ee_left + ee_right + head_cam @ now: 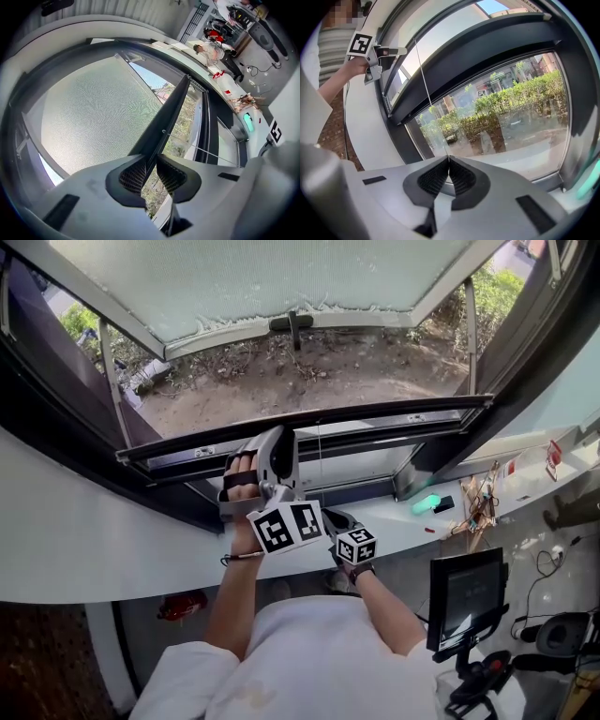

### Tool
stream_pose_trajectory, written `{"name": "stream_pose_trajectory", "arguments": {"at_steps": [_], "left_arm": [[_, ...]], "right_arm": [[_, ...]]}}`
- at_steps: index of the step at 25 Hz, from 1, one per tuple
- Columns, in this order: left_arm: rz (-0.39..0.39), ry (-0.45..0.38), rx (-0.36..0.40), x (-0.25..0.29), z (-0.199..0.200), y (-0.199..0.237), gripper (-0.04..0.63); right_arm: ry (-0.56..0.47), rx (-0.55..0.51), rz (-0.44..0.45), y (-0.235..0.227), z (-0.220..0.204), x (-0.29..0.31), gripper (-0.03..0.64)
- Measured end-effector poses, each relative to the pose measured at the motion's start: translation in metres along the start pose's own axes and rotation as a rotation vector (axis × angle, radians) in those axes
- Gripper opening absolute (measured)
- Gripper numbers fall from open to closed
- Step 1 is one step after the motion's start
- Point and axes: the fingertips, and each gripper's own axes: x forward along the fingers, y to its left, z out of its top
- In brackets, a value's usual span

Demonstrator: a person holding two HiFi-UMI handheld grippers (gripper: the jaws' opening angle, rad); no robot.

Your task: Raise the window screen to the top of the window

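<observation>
The window screen's dark bottom bar (375, 414) (487, 51) runs across the window opening. Its grey mesh (93, 112) spreads out beyond the bar. My left gripper (278, 437) (151, 168) is shut on the bar's edge near its left half, with the bar passing between the pads. A thin pull cord (423, 79) (206, 152) hangs from the bar. Lower and to the right, my right gripper (336, 519) (449, 161) is shut on that cord. The right gripper view also shows the left gripper (391, 50) up at the bar.
A wide white sill (112, 540) runs under the window. A pale window panel with a dark handle (291, 322) stands open outward. At the right are a green object (427, 504), loose cables (478, 502) and a dark monitor (466, 596).
</observation>
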Motion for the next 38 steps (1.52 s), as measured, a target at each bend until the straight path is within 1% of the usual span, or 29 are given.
{"name": "stream_pose_trajectory", "arguments": {"at_steps": [3, 6, 9, 14, 18, 32, 38], "left_arm": [[0.018, -0.011, 0.011, 0.000, 0.005, 0.008, 0.048], [0.019, -0.015, 0.026, 0.000, 0.008, 0.013, 0.048], [0.016, -0.021, 0.024, 0.001, 0.008, 0.015, 0.048], [0.047, -0.030, 0.025, 0.002, 0.010, 0.021, 0.048], [0.062, -0.051, 0.021, 0.001, 0.013, 0.026, 0.049], [0.120, -0.089, 0.038, -0.013, 0.037, 0.053, 0.051], [0.127, -0.091, 0.038, -0.012, 0.037, 0.052, 0.051]], "right_arm": [[-0.019, -0.007, 0.006, 0.003, 0.009, 0.001, 0.005], [-0.036, -0.007, 0.014, 0.006, 0.014, 0.001, 0.005], [-0.050, -0.007, 0.010, 0.005, 0.018, -0.002, 0.005], [-0.072, 0.001, -0.013, -0.001, 0.025, -0.009, 0.004], [-0.093, -0.008, -0.013, 0.000, 0.031, -0.013, 0.004], [-0.183, -0.021, 0.052, 0.023, 0.057, -0.022, 0.005], [-0.191, -0.001, 0.065, 0.021, 0.058, -0.021, 0.005]]}}
